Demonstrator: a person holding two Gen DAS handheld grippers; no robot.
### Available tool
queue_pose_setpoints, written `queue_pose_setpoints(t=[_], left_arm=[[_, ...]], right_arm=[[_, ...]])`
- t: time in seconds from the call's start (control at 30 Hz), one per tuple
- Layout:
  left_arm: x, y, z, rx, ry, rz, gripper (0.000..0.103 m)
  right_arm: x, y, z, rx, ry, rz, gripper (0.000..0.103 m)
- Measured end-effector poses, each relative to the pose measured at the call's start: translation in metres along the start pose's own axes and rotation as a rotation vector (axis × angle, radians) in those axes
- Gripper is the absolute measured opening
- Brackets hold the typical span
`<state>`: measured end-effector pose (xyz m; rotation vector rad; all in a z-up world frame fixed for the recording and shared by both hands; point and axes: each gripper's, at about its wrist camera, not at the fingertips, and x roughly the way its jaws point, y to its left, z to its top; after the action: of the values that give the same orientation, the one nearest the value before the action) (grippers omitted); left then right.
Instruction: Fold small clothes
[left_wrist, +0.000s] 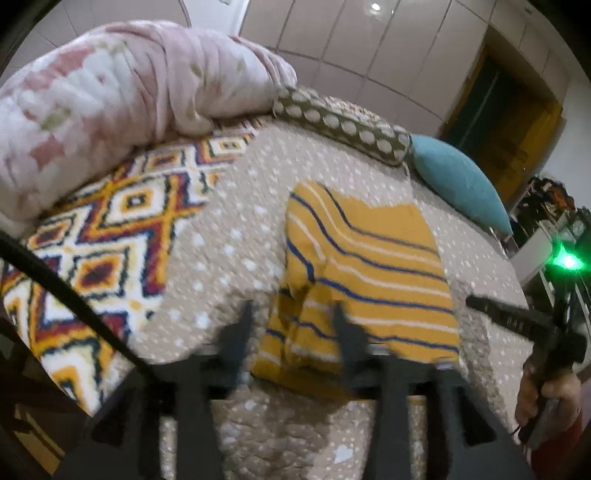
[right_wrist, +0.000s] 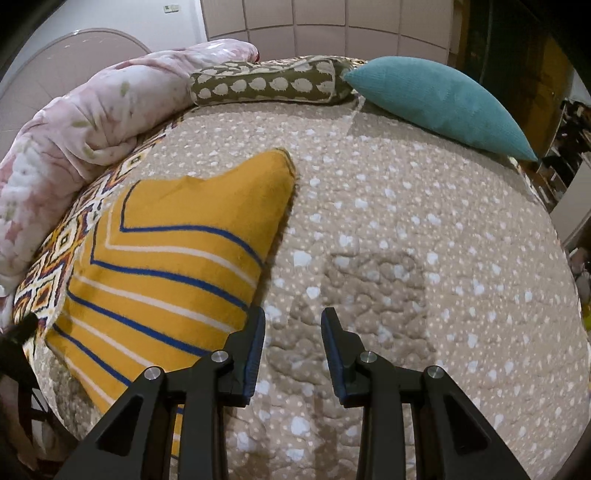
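From the left wrist camera, the left gripper (left_wrist: 291, 314) hovers blurred above the near left corner of a yellow garment (left_wrist: 369, 266), its dark fingers spread with nothing pressed between them; one finger shows over bare quilt, the other over the cloth. The garment is soft knit, mustard with thin blue and white stripes, lying folded in a rough rectangle on the bed; its near left part is rumpled into loose folds, while its far and right edges lie flat and straight. Under it is a beige quilt (left_wrist: 240, 229), puffy and stitched, dotted with small white shapes. To the left lies a fleecy geometric blanket (left_wrist: 103, 236) in orange, red, navy and white, and above that a bulky pink floral comforter (left_wrist: 110, 96). A spotted olive bolster (left_wrist: 343, 122) and a teal cushion (left_wrist: 458, 184) line the far edge. At the right edge a hand (left_wrist: 543, 395) holds the other tool's handle.

From the right wrist camera, the right gripper (right_wrist: 293, 343) is released: its blue-padded fingers stand apart over bare quilt, just right of the garment's right edge, gripping nothing. A wide stretch of quilt lies open ahead and to the right, up to the teal cushion
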<state>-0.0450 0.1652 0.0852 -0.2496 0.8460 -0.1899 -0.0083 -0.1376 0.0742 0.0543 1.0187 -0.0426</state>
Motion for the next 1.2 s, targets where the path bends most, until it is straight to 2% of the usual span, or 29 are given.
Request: queue_pose_setpoints(t=[0.1,0.2,0.27,0.33,0.5,0.57,0.63,0.67,0.73,0.77,0.83,0.87,0.97,1.1,1.2], left_arm=[[-0.001,0.003,0.01,-0.023,-0.011,0.01,0.07],[0.02,0.001,0.025,-0.013,0.043,-0.039,0.081],[0.039,0.001,0.03,-0.005,0.08,-0.05,0.081],[0.066,0.002,0.033,0.003,0.148,-0.073,0.081],[0.113,0.003,0.027,0.025,0.259,-0.144,0.082],[0.124,0.004,0.023,-0.008,0.295,-0.232,0.082],[0.129,0.005,0.021,-0.04,0.321,-0.289,0.082],[0.131,0.003,0.019,-0.045,0.323,-0.297,0.082],[0.131,-0.001,0.016,-0.039,0.316,-0.279,0.074],[0.131,-0.005,0.015,-0.04,0.319,-0.288,0.064],[0.127,-0.013,0.015,-0.036,0.305,-0.264,0.059],[0.125,-0.017,0.015,-0.026,0.296,-0.252,0.054],[0.119,-0.037,0.018,0.006,0.267,-0.215,0.052],[0.124,-0.067,0.02,0.019,0.282,-0.278,0.048],[0.133,-0.089,0.017,0.036,0.294,-0.285,0.048]], right_arm=[[-0.001,0.001,-0.006,-0.006,0.001,0.007,0.036],[-0.005,-0.003,-0.011,0.02,-0.012,0.091,0.051],[-0.007,-0.012,-0.013,0.064,-0.023,0.195,0.061],[-0.002,-0.019,-0.015,0.108,-0.017,0.257,0.064],[0.034,-0.033,-0.014,0.261,0.019,0.415,0.064],[0.05,-0.033,-0.009,0.31,0.016,0.48,0.064],[0.065,-0.03,-0.003,0.355,0.018,0.532,0.064],[0.073,-0.029,0.0,0.384,0.025,0.56,0.064],[0.087,-0.029,0.003,0.444,0.044,0.608,0.064],[0.093,-0.031,0.004,0.476,0.052,0.635,0.056],[0.1,-0.032,0.006,0.515,0.075,0.685,0.04],[0.098,-0.033,0.007,0.511,0.077,0.683,0.033],[0.084,-0.038,0.014,0.483,0.045,0.684,0.025],[0.06,-0.059,0.019,0.486,-0.029,0.645,0.02],[0.048,-0.082,0.021,0.479,-0.059,0.562,0.019]])
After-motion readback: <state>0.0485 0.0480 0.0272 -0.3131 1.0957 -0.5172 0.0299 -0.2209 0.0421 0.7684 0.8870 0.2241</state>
